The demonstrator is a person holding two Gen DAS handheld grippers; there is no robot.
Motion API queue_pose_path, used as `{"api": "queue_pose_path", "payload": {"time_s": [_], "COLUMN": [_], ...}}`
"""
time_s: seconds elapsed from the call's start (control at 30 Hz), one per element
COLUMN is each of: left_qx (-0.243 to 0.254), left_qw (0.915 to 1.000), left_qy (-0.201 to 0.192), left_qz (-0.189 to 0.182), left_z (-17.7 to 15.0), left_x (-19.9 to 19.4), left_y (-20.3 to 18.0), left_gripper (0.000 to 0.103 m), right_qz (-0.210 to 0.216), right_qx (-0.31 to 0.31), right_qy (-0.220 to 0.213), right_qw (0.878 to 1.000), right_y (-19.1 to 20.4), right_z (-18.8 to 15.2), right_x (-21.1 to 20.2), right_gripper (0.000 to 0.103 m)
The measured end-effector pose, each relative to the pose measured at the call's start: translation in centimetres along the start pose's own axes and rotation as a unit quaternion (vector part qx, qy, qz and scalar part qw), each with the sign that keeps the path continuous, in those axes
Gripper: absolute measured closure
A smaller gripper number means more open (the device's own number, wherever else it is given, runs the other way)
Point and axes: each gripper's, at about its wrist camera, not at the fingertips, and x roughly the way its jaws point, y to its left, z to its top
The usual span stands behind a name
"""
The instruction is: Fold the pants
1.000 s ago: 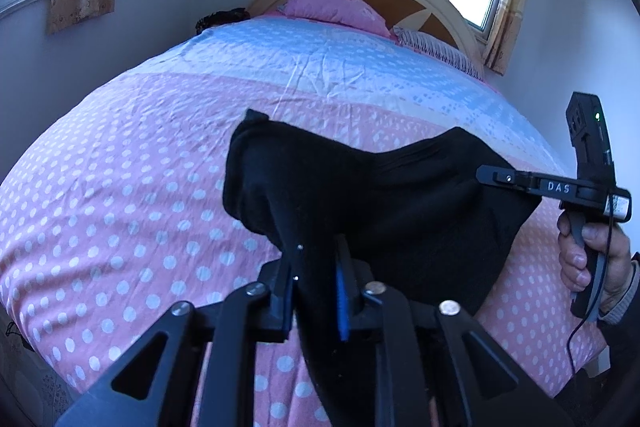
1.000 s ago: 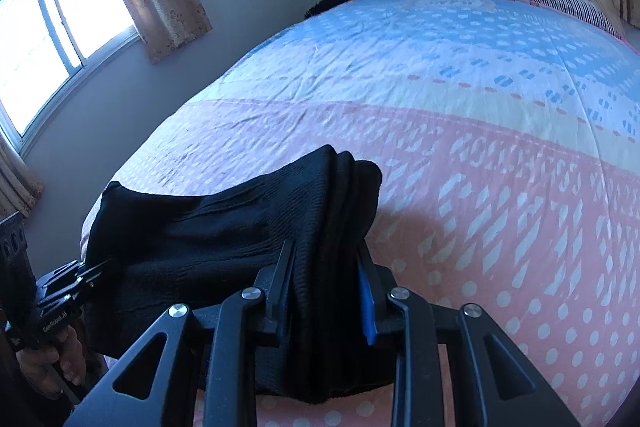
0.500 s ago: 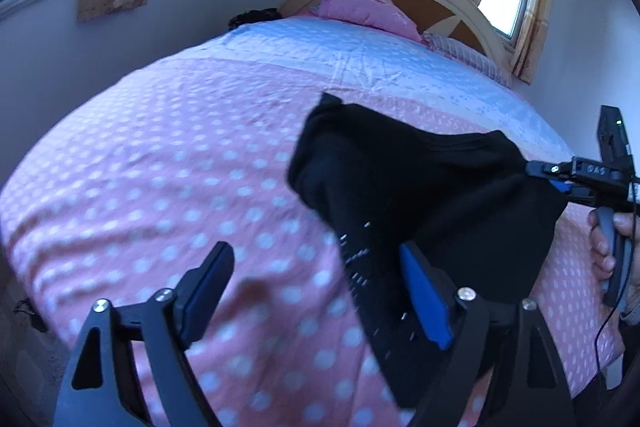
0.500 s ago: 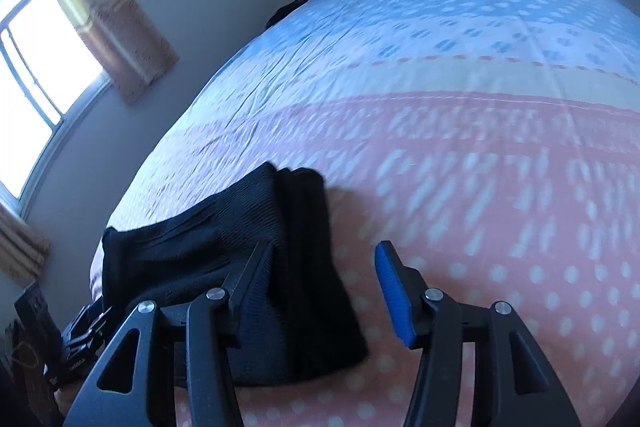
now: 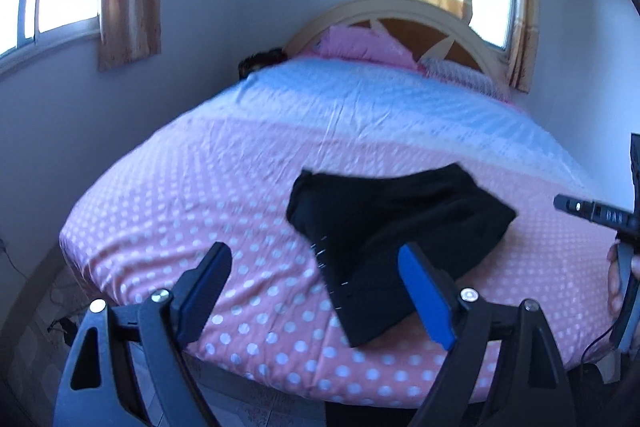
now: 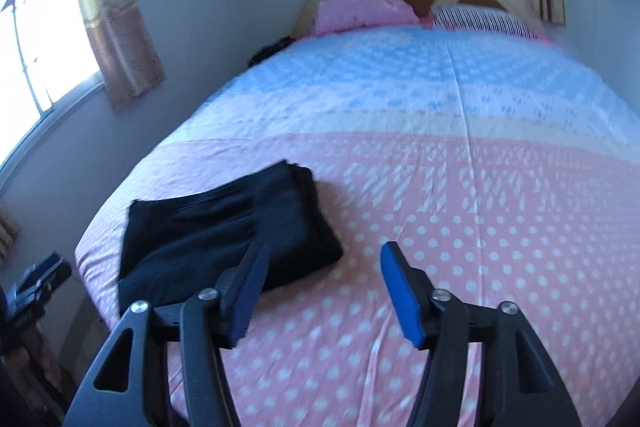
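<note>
Left gripper (image 5: 316, 291) is hovering with fingers (image 5: 426, 301) spread wide, gripping nothing. Right gripper (image 6: 322, 297) is doing likewise (a hand (image 5: 614, 269) is squeezing its handle).

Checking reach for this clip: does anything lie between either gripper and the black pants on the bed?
Nothing visible does. The pants lie alone on the dotted bedspread; the open left gripper and open right gripper face them over bare cover.
</note>
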Motion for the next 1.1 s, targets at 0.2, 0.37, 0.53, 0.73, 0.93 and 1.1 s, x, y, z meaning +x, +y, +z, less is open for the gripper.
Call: {"api": "queue_pose_path", "payload": {"time_s": [0.2, 0.37, 0.53, 0.73, 0.93, 1.1], "left_qx": [0.013, 0.021, 0.020, 0.018, 0.019, 0.018], "left_qw": [0.9989, 0.9977, 0.9972, 0.9971, 0.9971, 0.9971], "left_qy": [-0.046, -0.064, -0.072, -0.074, -0.074, -0.073], "left_qz": [-0.002, -0.005, -0.004, 0.000, 0.001, 0.003], "left_z": [1.0, 1.5, 1.5, 1.5, 1.4, 1.4], "left_x": [-3.5, -4.8, -5.5, -5.7, -5.6, -5.6], "left_y": [-1.8, -2.6, -3.1, -3.3, -3.4, -3.4], "left_gripper": [0.004, 0.004, 0.003, 0.003, 0.003, 0.003], "right_qz": [0.004, 0.001, 0.003, 0.008, 0.010, 0.009], "right_qx": [-0.076, -0.114, -0.119, -0.116, -0.115, -0.114], "right_qy": [-0.051, -0.091, -0.101, -0.097, -0.096, -0.099], "right_qw": [0.996, 0.989, 0.988, 0.988, 0.989, 0.988], "right_y": [4.7, 7.2, 7.7, 7.5, 7.3, 7.4], "right_z": [-1.6, -2.4, -2.6, -2.9, -3.1, -3.1], "right_x": [-5.4, -8.4, -9.2, -9.2, -9.2, -9.2], "right_gripper": [0.039, 0.031, 0.031, 0.031, 0.031, 0.031]}}
